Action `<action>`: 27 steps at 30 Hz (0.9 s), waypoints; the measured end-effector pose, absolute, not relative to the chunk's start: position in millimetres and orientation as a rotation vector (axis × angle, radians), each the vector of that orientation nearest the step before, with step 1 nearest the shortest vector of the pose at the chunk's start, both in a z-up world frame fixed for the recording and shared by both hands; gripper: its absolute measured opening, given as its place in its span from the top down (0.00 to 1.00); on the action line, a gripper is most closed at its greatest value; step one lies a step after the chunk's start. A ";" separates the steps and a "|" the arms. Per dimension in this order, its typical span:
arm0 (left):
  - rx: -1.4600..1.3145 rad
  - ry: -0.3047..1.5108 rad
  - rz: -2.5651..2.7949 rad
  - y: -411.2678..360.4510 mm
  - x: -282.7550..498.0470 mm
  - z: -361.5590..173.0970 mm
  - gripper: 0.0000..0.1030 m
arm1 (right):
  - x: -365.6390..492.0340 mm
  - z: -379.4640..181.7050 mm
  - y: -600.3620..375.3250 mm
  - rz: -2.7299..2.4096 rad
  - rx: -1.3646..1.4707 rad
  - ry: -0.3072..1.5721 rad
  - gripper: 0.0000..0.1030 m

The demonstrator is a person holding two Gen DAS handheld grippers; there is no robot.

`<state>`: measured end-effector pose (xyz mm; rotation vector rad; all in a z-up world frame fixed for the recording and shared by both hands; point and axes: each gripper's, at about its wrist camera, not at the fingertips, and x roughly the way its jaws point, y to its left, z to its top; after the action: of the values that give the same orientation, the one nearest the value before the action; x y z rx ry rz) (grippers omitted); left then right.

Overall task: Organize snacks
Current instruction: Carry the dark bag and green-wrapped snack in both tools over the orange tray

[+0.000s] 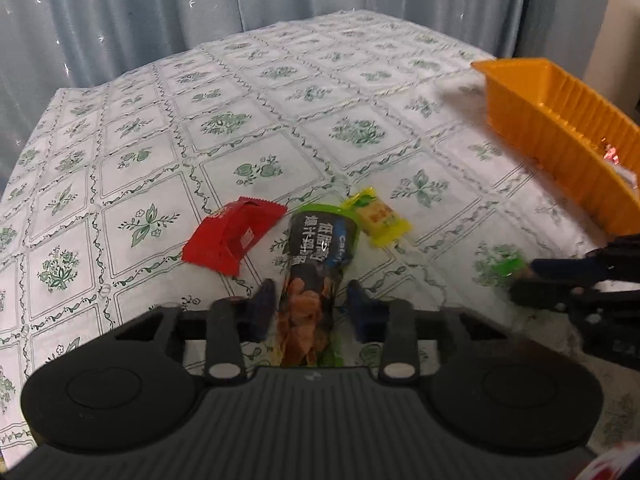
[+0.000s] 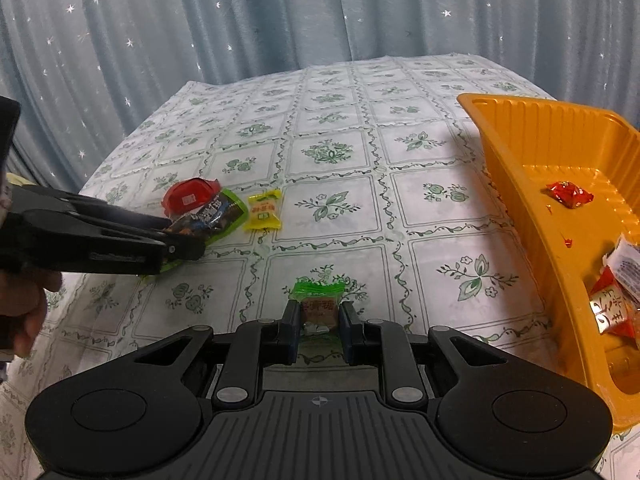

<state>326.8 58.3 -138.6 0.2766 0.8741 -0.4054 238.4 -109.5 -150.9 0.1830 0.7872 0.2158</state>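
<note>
Left wrist view, nearest first: the left gripper (image 1: 308,300) has its jaws around the dark snack pouch (image 1: 316,264), which runs lengthwise between them; whether the pads press it I cannot tell. Just beyond lie a red packet (image 1: 232,240) and a yellow packet (image 1: 380,220) either side of the pouch's far end. Bare floral cloth covers the surface (image 1: 240,120) from there to its far edge, before the blue curtain (image 1: 160,8). In the right wrist view the right gripper (image 2: 319,316) has its jaws pinching a green-wrapped candy (image 2: 318,300) above open cloth. The orange tray (image 2: 516,152) stands along the right edge, holding red and white wrapped snacks (image 2: 612,296).
</note>
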 end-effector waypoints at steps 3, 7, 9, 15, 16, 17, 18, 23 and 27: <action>0.252 0.872 -0.390 60.0 325.8 -140.3 0.73 | 239.0 -149.5 -110.6 0.212 0.187 0.784 0.80; 0.198 0.869 -0.327 63.8 319.7 -136.9 0.75 | 238.8 -145.5 -112.4 0.211 0.195 0.780 0.80; 0.168 0.864 -0.302 64.3 312.0 -131.5 0.75 | 236.4 -141.0 -113.1 0.212 0.197 0.773 0.80; 0.058 0.851 -0.256 58.9 281.2 -108.9 0.75 | 222.0 -120.9 -119.2 0.206 0.212 0.750 0.80; 0.052 0.845 -0.252 55.4 274.9 -103.6 0.75 | 217.9 -116.6 -120.7 0.205 0.212 0.744 0.80; 0.049 0.839 -0.252 52.1 268.3 -98.8 0.75 | 214.3 -112.6 -122.1 0.203 0.211 0.738 0.80; 0.042 0.832 -0.250 48.7 260.6 -92.7 0.75 | 209.6 -108.0 -124.5 0.202 0.213 0.732 0.80; -0.026 0.809 -0.218 33.7 221.9 -65.3 0.75 | 183.1 -86.2 -140.6 0.181 0.221 0.705 0.80; -0.052 0.785 -0.210 18.5 188.9 -46.7 0.75 | 157.8 -72.3 -156.8 0.151 0.217 0.694 0.80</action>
<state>188.9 18.5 -46.7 -0.0521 0.7854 -0.2099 157.8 -156.8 -72.3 0.2166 0.6936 0.1513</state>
